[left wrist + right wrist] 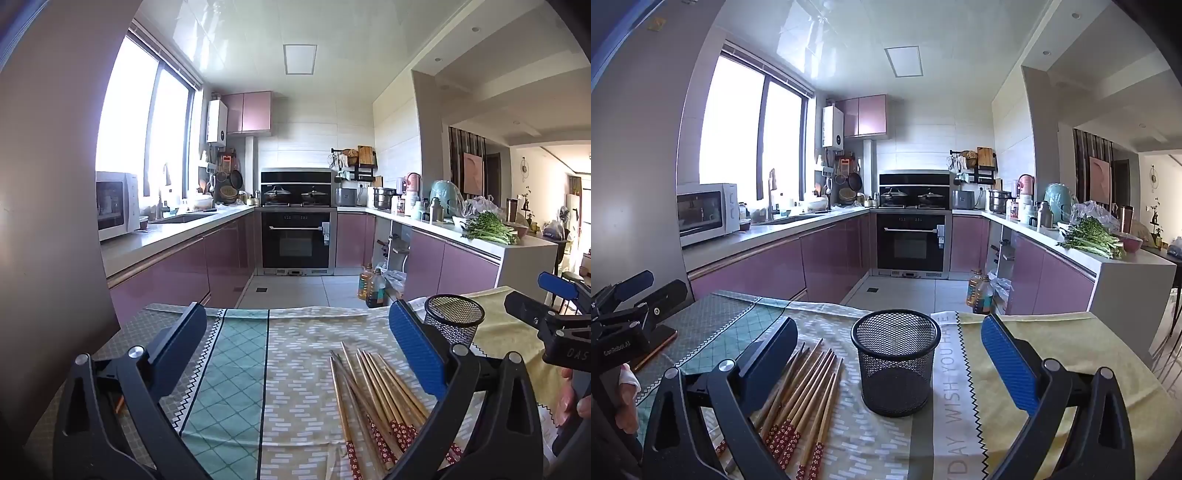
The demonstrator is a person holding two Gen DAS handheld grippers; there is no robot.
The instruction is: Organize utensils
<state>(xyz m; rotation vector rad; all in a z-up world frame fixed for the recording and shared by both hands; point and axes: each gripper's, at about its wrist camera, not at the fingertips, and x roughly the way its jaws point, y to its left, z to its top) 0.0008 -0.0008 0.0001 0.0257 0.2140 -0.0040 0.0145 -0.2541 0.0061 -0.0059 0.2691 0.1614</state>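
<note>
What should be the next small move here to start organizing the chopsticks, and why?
Probably lower the left gripper onto the chopsticks and close on one or a few. Both grippers stand open and empty, the chopsticks lie loose on the tablecloth, and the black mesh cup beside them stands upright and looks empty. The right gripper faces the cup.

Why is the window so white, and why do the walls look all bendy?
In the left wrist view the window is blown out by daylight, so nothing outside shows; straight cabinet and ceiling lines curve because the lens is a fisheye. In the right wrist view the window glares the same way, the glossy ceiling mirrors it, and the mesh cup stays sharp.
</note>
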